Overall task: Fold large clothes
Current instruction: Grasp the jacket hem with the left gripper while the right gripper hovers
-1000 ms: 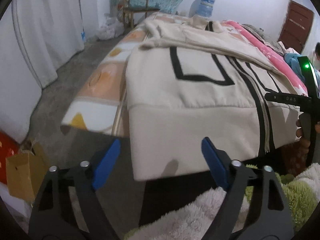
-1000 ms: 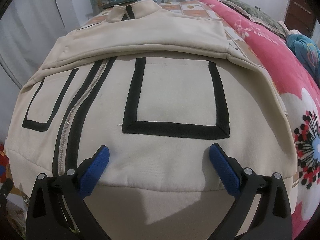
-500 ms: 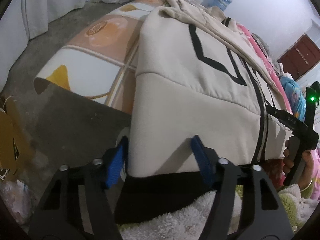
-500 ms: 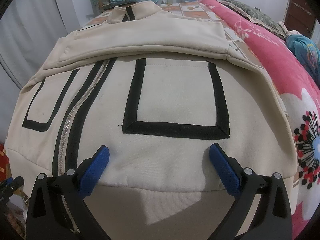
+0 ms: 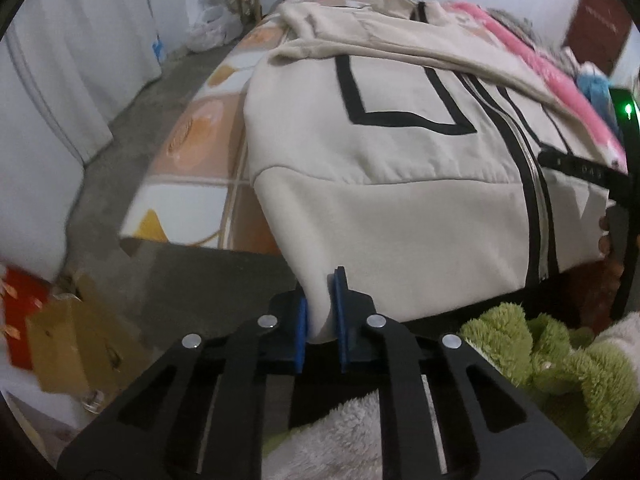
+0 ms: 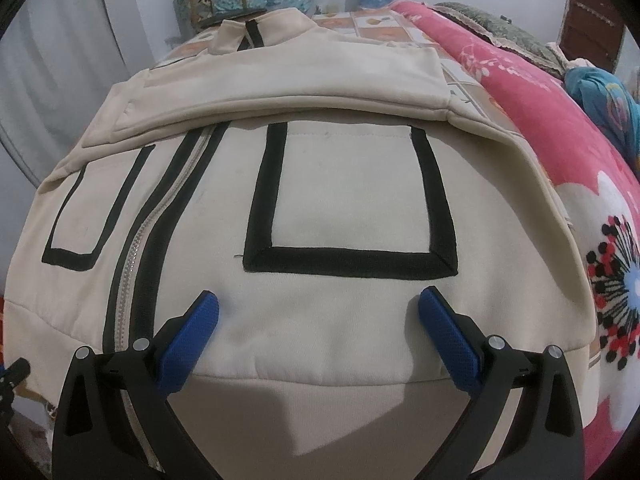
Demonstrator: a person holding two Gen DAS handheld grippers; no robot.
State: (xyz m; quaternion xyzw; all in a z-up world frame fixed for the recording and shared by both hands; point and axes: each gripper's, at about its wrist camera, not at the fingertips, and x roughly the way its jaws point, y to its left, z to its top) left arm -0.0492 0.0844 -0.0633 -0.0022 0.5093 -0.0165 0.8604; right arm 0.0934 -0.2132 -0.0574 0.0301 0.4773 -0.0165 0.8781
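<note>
Both grippers are black, skeletal frames with silver screws and blue, textured fingers point(image 6: 448, 340).

Cream zip jacket point(image 5: 400, 200) with black trim, spread on patterned bed point(image 5: 200, 152), frame centre. Left gripper point(image 5: 322, 316), lower centre: jaws closing, hem corner pinched between blue pads. Right gripper point(image 5: 616, 184) at right edge.

Jacket point(image 6: 340, 208): cream – black outlines around the pockets, black bands flanking a silver zip point(image 6: 132, 264).
Blanket point(image 6: 560, 128), right of the jacket: pink, with a white, red and black flower print.
Bedsheet point(image 5: 200, 152), left of the jacket: white and orange squares.
Gripper pads point(image 6: 188, 344): blue, on black frames.
Fleece point(image 5: 560, 364), below the jacket hem: green, white beside it.
Curtain point(image 5: 80, 60), far left of the jacket: white.
</note>
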